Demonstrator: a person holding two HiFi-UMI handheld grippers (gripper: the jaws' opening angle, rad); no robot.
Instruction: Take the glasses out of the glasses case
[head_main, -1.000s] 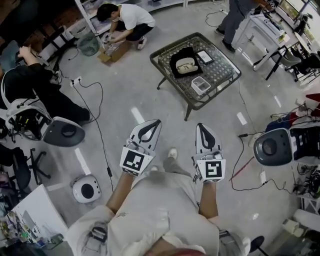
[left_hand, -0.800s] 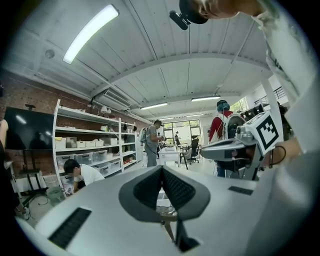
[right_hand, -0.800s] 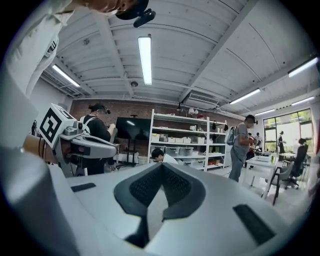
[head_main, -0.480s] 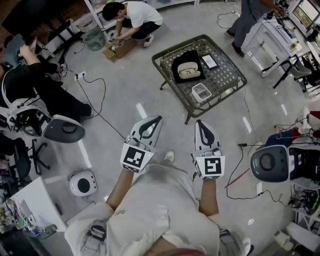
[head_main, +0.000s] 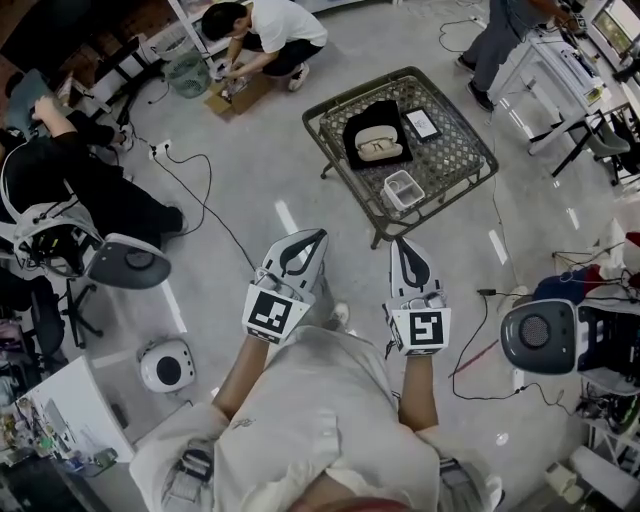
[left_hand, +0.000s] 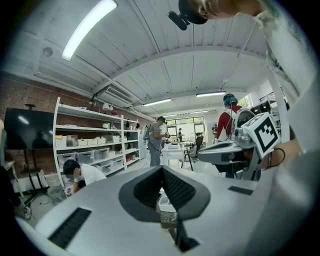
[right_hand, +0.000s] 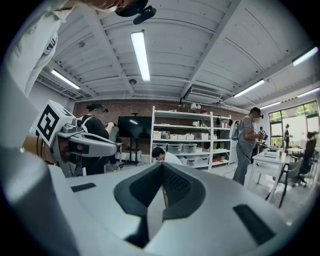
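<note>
Open black glasses case lies on the dark-framed wicker worktop. Pale-framed glasses sit inside, long axis across the head view. On the left gripper and right gripper, fingers together, empty, well apart from the worktop.

Low mesh-topped table on the grey floor

The table carries a black mat (an open glasses case rests on it), a dark flat rectangle with a pale border just beside the mat, and a clear box near the front edge, apart from both.
</note>
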